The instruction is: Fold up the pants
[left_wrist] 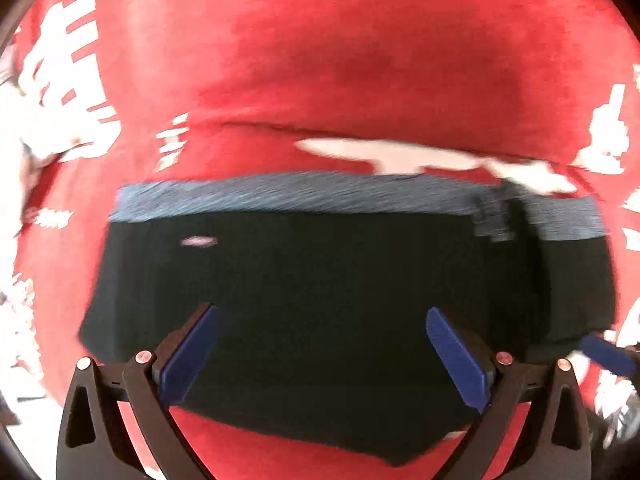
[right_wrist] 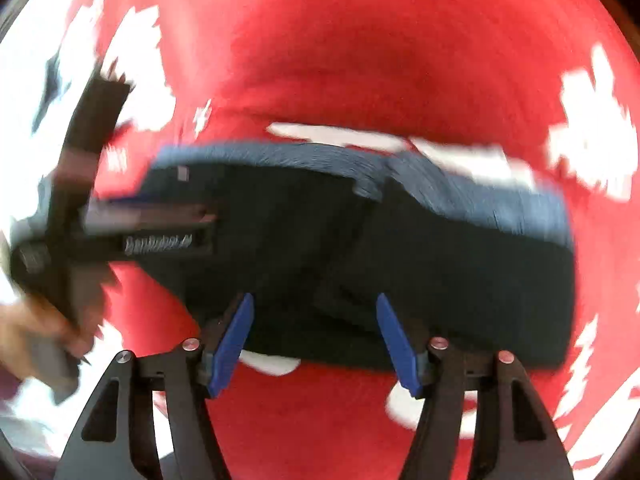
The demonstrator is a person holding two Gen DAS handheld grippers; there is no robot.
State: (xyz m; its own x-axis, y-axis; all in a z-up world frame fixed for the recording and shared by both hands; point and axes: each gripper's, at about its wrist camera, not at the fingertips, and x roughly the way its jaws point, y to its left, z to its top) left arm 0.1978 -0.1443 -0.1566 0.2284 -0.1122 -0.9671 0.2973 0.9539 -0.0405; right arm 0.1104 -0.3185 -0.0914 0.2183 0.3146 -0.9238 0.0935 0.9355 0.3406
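Pants (left_wrist: 320, 280): black, grey-blue waistband (left_wrist: 280, 196), folded into compact rectangle, flat on red cloth (left_wrist: 360, 60) with white print | left gripper (left_wrist: 322, 356): over near edge, blue pads (left_wrist: 456, 356) spread wide, nothing pinched | right gripper (right_wrist: 316, 340): over near edge, pads spread, empty | both views motion-blurred

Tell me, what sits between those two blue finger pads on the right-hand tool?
In the right wrist view, nothing is pinched: the right gripper stands open, and through the gap shows only the dark folded pants lying on the red cloth beneath.
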